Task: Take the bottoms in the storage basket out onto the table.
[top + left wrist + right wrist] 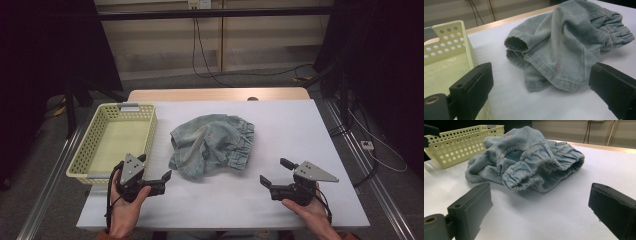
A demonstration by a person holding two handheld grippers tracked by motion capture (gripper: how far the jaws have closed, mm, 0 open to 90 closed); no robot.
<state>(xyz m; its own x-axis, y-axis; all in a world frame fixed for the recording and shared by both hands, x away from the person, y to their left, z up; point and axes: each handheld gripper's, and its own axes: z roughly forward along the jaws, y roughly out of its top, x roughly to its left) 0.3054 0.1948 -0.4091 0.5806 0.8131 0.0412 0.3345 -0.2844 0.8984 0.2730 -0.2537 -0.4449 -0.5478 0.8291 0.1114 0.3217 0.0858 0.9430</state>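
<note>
White cloth covers the table (pixel 300 150), and a strip of bare wood shows at its far edge, in the upper middle of the high view. One pair of light blue denim shorts (pixel 212 145) lies crumpled in a heap in the middle of the frame. One pale yellow plastic basket (pixel 95 145) with little holes in its walls sits to the left of the shorts, near them but not touching, and it has nothing in it. Two grippers are over the near part of the table, one in each hand. In the lower left of the frame the left gripper (pixel 156 170) has its jaws spread wide apart and holds nothing; it sits just by the basket's near corner and points at the near hem of the shorts without touching them. In the lower right of the frame the right gripper (pixel 276 172) also has its jaws wide apart and holds nothing; it sits farther from the shorts, with bare white cloth between. In the left gripper view, the leg openings of the shorts face the jaws. In the right gripper view, the bunched stretchy waistband faces the jaws.
</note>
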